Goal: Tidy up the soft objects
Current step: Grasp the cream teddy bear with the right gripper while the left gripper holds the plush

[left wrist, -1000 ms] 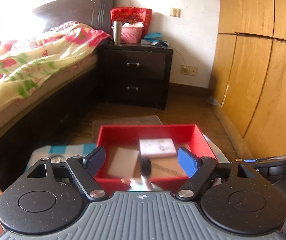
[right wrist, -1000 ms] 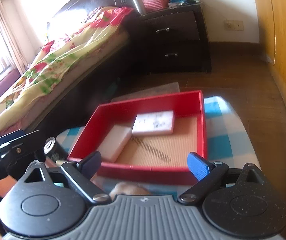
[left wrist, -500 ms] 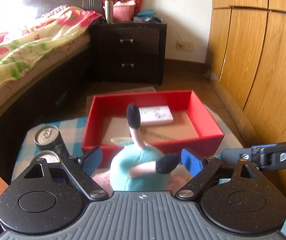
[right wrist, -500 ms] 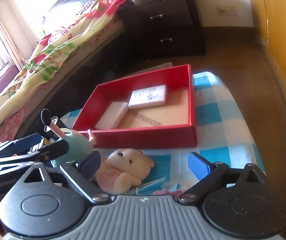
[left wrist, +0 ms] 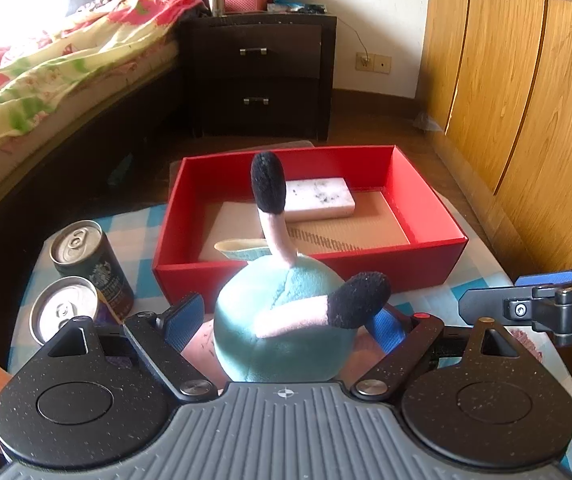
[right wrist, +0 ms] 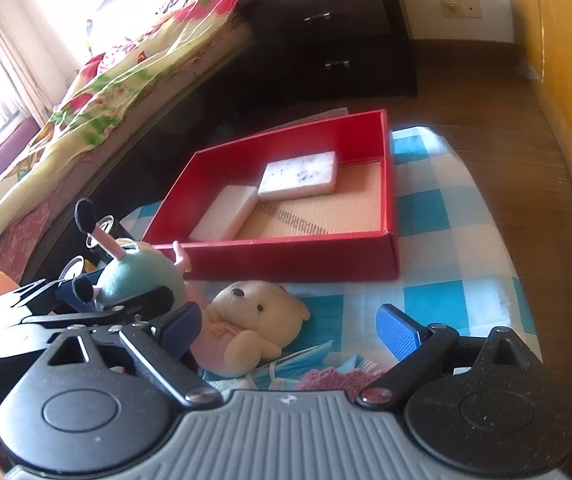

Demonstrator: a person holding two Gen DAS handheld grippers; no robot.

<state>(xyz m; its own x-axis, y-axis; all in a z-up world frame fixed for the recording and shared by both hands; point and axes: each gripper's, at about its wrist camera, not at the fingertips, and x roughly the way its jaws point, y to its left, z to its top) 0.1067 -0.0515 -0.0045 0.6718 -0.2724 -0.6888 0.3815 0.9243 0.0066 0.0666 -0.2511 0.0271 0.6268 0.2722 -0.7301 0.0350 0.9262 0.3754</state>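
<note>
Checkered cloth, wood floor; left hand-held gripper straddles plush, right hand-held gripper spread.

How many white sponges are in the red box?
2. A speckled sponge lies toward the back of the red box, and a plain white sponge lies in front of it on the left, corners touching. None seems hidden.

Red box, teal plush with black-tipped pink stalks, cream bear, blue-checked cloth
</note>
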